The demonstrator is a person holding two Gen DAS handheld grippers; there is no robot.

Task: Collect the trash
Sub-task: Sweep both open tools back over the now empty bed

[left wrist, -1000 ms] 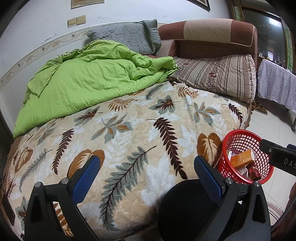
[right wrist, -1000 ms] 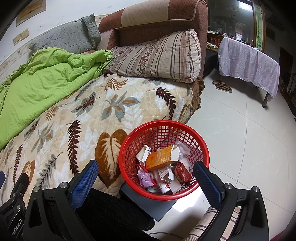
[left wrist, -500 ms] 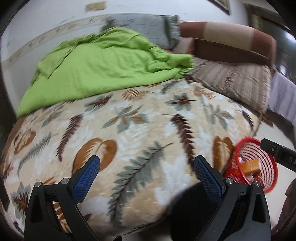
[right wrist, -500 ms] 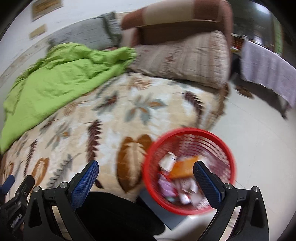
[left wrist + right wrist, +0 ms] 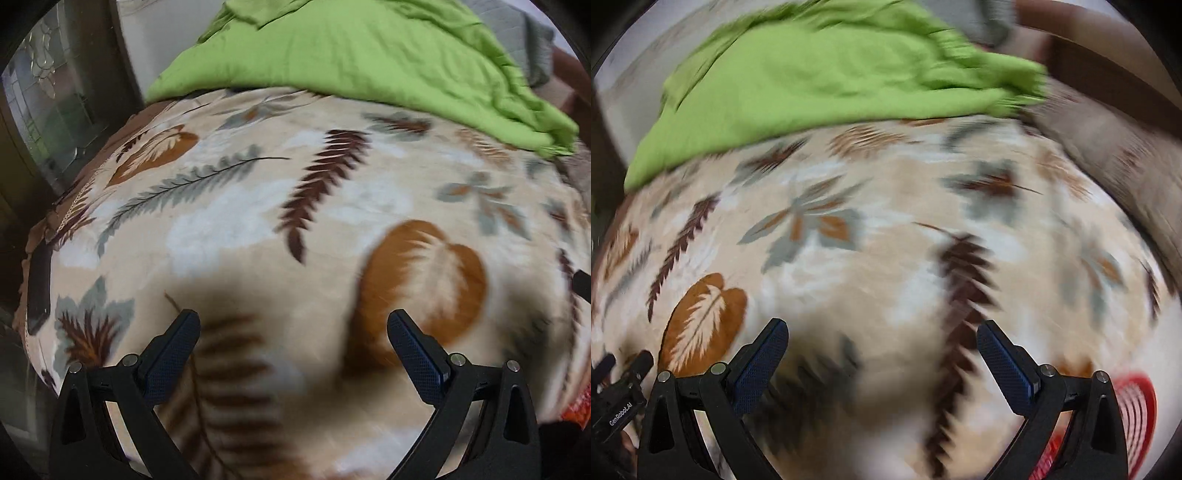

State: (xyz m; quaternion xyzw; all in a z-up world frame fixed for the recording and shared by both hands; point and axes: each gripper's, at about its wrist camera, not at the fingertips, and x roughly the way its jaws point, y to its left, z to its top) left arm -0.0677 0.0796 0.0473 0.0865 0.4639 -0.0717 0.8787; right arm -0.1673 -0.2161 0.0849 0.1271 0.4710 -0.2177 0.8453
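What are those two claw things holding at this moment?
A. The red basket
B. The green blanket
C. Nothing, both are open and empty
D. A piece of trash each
C: the left gripper and the right gripper both have their fingers spread wide, with only the leaf-print bedspread showing between them.

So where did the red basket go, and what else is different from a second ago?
Both grippers swung left, toward the bed. The red mesh plastic basket slid to the bottom right edge of the right wrist view; only a sliver shows in the left. The leaf-patterned beige blanket now fills both views. Nothing was grabbed or dropped: the left gripper and right gripper stay open and empty.
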